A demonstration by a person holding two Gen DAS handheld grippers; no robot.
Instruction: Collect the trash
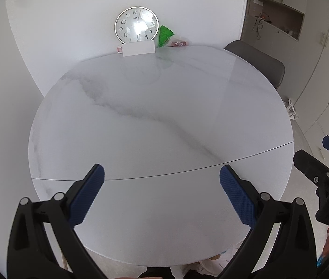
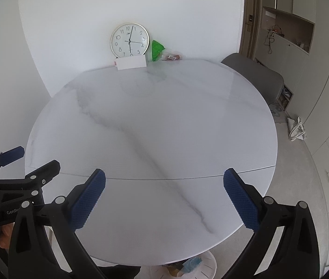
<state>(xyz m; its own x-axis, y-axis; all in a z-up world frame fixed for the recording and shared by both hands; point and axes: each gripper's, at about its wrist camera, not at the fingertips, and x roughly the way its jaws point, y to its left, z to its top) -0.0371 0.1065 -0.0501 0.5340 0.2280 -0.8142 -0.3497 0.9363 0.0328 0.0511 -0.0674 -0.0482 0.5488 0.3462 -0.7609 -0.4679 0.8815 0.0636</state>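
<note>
A green crumpled wrapper point(image 1: 165, 35) point(image 2: 157, 50) and a clear packet with red print point(image 1: 178, 42) point(image 2: 171, 56) lie at the far edge of the round white marble table point(image 1: 164, 121) point(image 2: 155, 125), beside a clock. My left gripper point(image 1: 162, 193) is open and empty above the near part of the table. My right gripper point(image 2: 164, 197) is open and empty, also above the near part. Each gripper shows at the edge of the other's view. A white bin point(image 2: 201, 266) with some trash in it stands under the near table edge.
A round wall clock point(image 1: 136, 25) point(image 2: 129, 39) leans on the wall with a white card point(image 1: 138, 48) point(image 2: 131, 63) in front. A grey chair point(image 1: 259, 62) point(image 2: 255, 76) stands at the far right. Cabinets line the right wall, with a white bag point(image 2: 298, 129) on the floor.
</note>
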